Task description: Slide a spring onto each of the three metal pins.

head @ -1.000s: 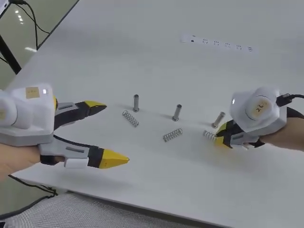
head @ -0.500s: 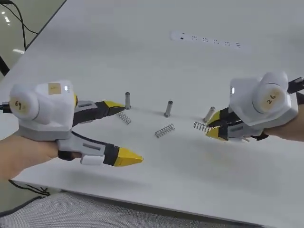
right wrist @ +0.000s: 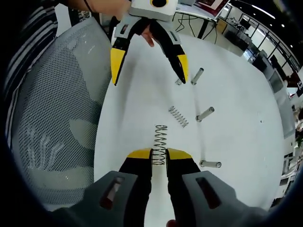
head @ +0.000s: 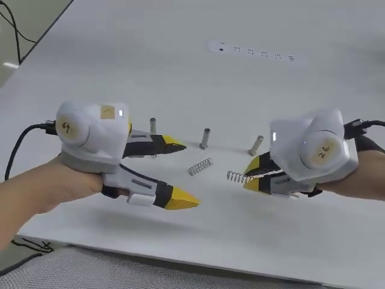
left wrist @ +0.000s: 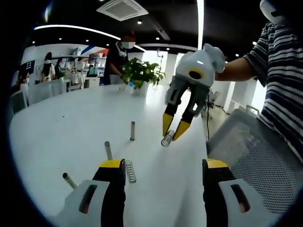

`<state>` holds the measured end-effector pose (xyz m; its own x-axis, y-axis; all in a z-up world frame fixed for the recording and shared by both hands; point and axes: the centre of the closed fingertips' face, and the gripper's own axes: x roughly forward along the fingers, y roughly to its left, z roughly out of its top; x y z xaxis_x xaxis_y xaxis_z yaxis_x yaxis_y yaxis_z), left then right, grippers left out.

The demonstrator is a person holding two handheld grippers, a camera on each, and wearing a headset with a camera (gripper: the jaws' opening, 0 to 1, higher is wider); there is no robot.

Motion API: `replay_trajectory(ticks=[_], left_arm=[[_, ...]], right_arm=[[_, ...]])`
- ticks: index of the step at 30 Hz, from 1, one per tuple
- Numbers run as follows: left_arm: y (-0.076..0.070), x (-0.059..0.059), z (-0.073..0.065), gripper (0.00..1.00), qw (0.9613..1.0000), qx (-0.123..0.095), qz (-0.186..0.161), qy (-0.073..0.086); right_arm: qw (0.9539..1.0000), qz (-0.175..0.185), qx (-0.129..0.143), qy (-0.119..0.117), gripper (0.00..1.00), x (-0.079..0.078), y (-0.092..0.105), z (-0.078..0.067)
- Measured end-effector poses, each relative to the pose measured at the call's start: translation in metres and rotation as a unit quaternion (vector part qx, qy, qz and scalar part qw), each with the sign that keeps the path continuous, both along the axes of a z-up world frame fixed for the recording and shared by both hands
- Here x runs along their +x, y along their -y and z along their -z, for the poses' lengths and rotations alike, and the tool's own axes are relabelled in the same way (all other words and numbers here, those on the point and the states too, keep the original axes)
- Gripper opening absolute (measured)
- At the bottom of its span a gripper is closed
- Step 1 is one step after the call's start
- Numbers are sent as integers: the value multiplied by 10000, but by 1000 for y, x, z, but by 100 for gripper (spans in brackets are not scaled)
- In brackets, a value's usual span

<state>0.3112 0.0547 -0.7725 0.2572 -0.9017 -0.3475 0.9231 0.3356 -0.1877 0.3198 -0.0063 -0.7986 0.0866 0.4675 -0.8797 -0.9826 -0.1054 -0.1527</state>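
Now the right tongs (head: 248, 179) pinch a spring (head: 236, 177) by its end, near the nearest pin (head: 257, 145); the left tongs (head: 185, 174) gape empty. Grip looks thin: the spring may flick out or topple that pin.

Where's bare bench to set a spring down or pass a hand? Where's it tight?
Free: the wide table stretch between the pins and the power strip, and the near strip between grippers and table edge. Crowded: between left gripper and right gripper with its held spring, where the loose spring lies.
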Motion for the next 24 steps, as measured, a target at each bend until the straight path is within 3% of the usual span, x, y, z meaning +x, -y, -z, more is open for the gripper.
replay_trajectory(ticks=[9,11,17,24], left_arm=[[33,-4,0,49,9989,-139,440,62],[39,-3,0,48,9986,-161,492,140],[50,-5,-1,37,9974,-239,654,160],[54,-6,-4,24,9968,-327,700,185]], right_arm=[[9999,-123,-52,36,13,-7,-3,-10],[9998,-158,-83,53,13,-8,-3,-11],[9997,-221,-66,29,13,-15,-7,-15],[9996,-279,-86,50,13,-19,-8,-19]])
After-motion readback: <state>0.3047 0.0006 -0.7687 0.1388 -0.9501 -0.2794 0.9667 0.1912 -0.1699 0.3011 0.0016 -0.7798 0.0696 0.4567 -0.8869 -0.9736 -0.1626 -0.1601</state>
